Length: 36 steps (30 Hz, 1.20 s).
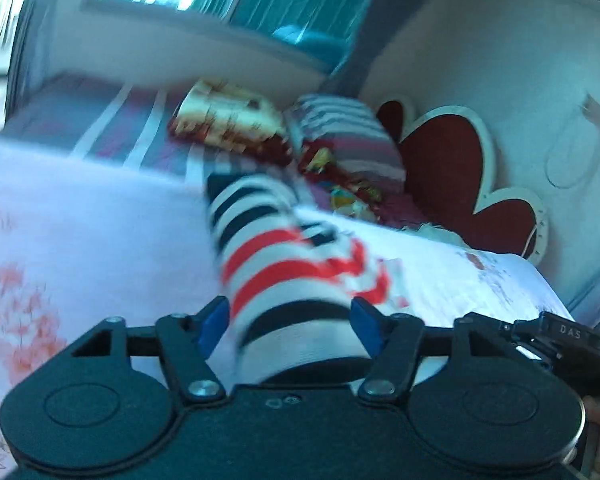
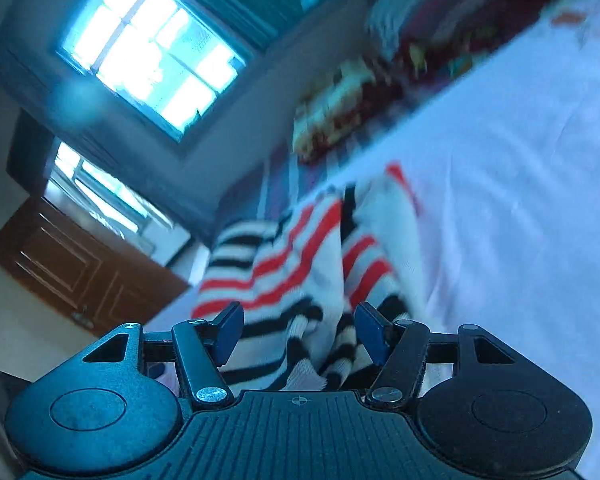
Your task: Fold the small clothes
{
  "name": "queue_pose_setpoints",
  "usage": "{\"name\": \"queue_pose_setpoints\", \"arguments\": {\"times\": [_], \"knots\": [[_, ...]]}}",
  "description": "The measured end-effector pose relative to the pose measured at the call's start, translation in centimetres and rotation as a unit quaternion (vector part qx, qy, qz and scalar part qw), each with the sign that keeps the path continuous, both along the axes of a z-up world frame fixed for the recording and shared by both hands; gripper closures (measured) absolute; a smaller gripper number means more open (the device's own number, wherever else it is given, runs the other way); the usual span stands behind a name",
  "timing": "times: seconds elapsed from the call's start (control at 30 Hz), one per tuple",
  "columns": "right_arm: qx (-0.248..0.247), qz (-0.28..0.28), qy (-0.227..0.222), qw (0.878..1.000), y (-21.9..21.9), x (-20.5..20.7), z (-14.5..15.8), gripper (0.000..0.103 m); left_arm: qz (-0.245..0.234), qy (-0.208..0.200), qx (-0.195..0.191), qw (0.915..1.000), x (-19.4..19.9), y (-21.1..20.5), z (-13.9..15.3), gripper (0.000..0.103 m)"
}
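A small knit garment (image 1: 276,264) with white, red and black stripes lies on the white floral bedsheet (image 1: 80,232). In the left wrist view its hem end sits between the blue pads of my left gripper (image 1: 290,322), whose jaws stand wide apart around it. In the right wrist view the same garment (image 2: 300,264) hangs bunched between the blue pads of my right gripper (image 2: 300,330), whose jaws also stand apart. Both views are motion-blurred, so I cannot tell whether the pads press the cloth.
Striped and patterned pillows (image 1: 340,140) and folded bedding (image 1: 228,120) lie at the far side of the bed, before a red heart-shaped headboard (image 1: 452,160). A window (image 2: 152,52) and a brown door (image 2: 80,268) show in the right wrist view.
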State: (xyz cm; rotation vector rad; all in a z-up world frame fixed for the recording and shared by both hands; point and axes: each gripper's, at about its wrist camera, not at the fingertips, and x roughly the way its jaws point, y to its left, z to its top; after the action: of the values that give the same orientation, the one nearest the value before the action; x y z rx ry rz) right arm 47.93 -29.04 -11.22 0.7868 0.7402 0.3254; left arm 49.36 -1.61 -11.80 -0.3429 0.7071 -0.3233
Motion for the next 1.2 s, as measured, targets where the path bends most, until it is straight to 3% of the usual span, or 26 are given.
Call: {"name": "queue_pose_setpoints", "arguments": {"times": [0.07,0.17,0.23,0.3,0.33,0.4,0.5,0.57,0.63,0.7,0.77,0.83,0.9,0.93,1.0,1.1,1.2], "knots": [[-0.010,0.012,0.035,0.999,0.7,1.3,-1.3,0.041,-0.007,0.028,-0.015,0.9995,0.9,0.3,-1.8,0.042],[-0.024,0.032,0.043,0.998,2.0,2.2,-2.3,0.041,0.000,0.047,-0.021,0.9987,1.3,0.5,-3.9,0.040],[-0.067,0.045,0.033,0.996,3.2,2.5,-2.3,0.058,-0.002,0.041,-0.027,0.9988,0.2,1.6,-3.3,0.044],[-0.113,0.065,0.021,0.991,4.4,2.8,-2.1,0.060,0.003,0.001,-0.030,0.9996,-0.4,2.6,-2.2,0.045],[-0.126,0.073,0.013,0.989,4.9,2.8,-2.1,0.066,0.012,-0.004,-0.037,0.9992,0.3,3.3,-2.3,0.045],[-0.157,0.084,-0.002,0.984,5.9,3.0,-2.1,0.076,0.021,0.024,-0.027,0.9991,1.9,3.5,-2.9,0.042],[-0.211,0.085,-0.045,0.973,7.2,2.5,-1.6,0.081,0.014,0.038,-0.031,0.9987,3.1,3.1,-3.5,0.044],[-0.250,0.077,-0.086,0.961,7.8,1.5,-0.6,0.081,0.000,0.023,-0.020,0.9995,2.7,2.1,-2.6,0.052],[-0.263,0.067,-0.118,0.955,7.2,0.4,0.4,0.081,-0.012,0.016,-0.005,0.9998,2.9,1.0,-2.5,0.051],[-0.275,0.053,-0.122,0.952,6.6,-0.3,0.1,0.081,-0.027,0.016,0.012,0.9994,3.1,-0.3,-2.5,0.051],[-0.283,0.050,-0.101,0.953,5.8,-0.8,-1.6,0.081,-0.039,0.019,0.061,0.9972,3.0,-2.2,-2.7,0.047],[-0.272,0.064,-0.057,0.958,5.6,0.0,-4.4,0.081,-0.045,0.009,0.118,0.9919,3.1,-4.0,-2.8,0.042],[-0.244,0.057,-0.057,0.966,4.6,-0.1,-4.5,0.079,-0.050,0.013,0.129,0.9904,3.4,-4.2,-2.6,0.041],[-0.227,0.049,-0.058,0.971,4.0,-0.2,-3.9,0.067,-0.057,0.014,0.129,0.9900,3.4,-3.9,-2.3,0.042],[-0.202,0.019,-0.084,0.976,2.1,-0.4,-2.6,0.057,-0.067,0.009,0.109,0.9917,3.4,-2.9,-1.4,0.050],[-0.134,0.004,-0.072,0.988,-1.0,2.5,-2.7,0.057,-0.055,-0.010,0.082,0.9950,4.2,-1.4,-0.4,0.054],[-0.091,-0.002,-0.054,0.994,-2.6,6.4,-4.2,0.057,-0.040,0.012,0.068,0.9968,7.0,-0.6,-1.3,0.054]]}}
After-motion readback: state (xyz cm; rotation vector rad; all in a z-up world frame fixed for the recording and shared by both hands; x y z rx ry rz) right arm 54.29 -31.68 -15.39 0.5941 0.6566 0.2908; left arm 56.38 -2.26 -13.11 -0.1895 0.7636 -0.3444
